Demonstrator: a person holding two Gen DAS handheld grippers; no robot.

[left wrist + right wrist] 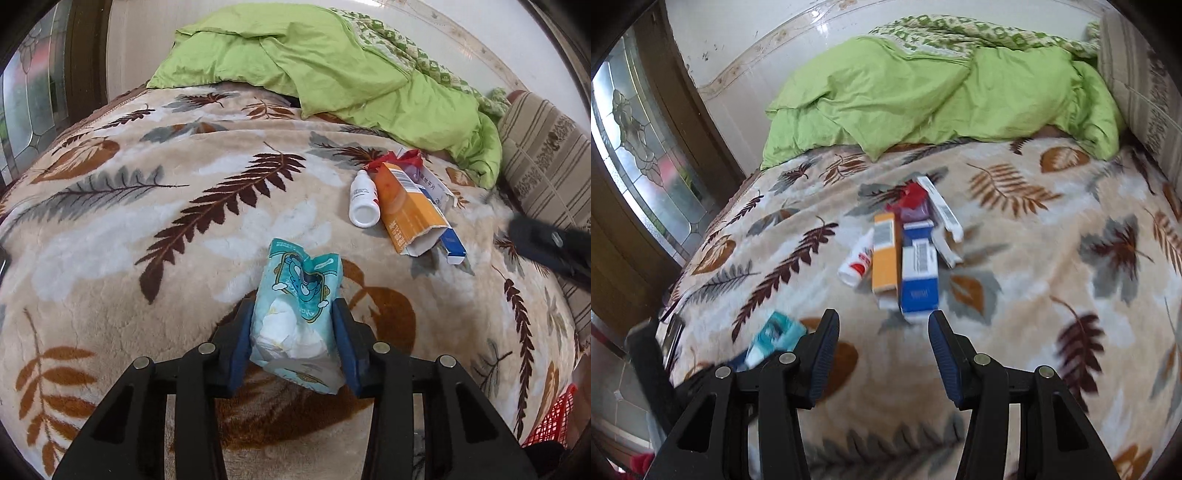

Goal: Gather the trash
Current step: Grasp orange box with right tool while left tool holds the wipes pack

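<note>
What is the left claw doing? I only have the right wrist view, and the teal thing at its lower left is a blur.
Observer: The left claw is shut on a light blue tissue pack, with its blue pads pressing both sides.
Operator: Is the pack intact?
Observer: No, it is crumpled and open, with white tissue showing through the opening.
Operator: Any bin in sight?
Observer: A red mesh basket, possibly a bin, shows at the lower right edge of the left wrist view.
</note>
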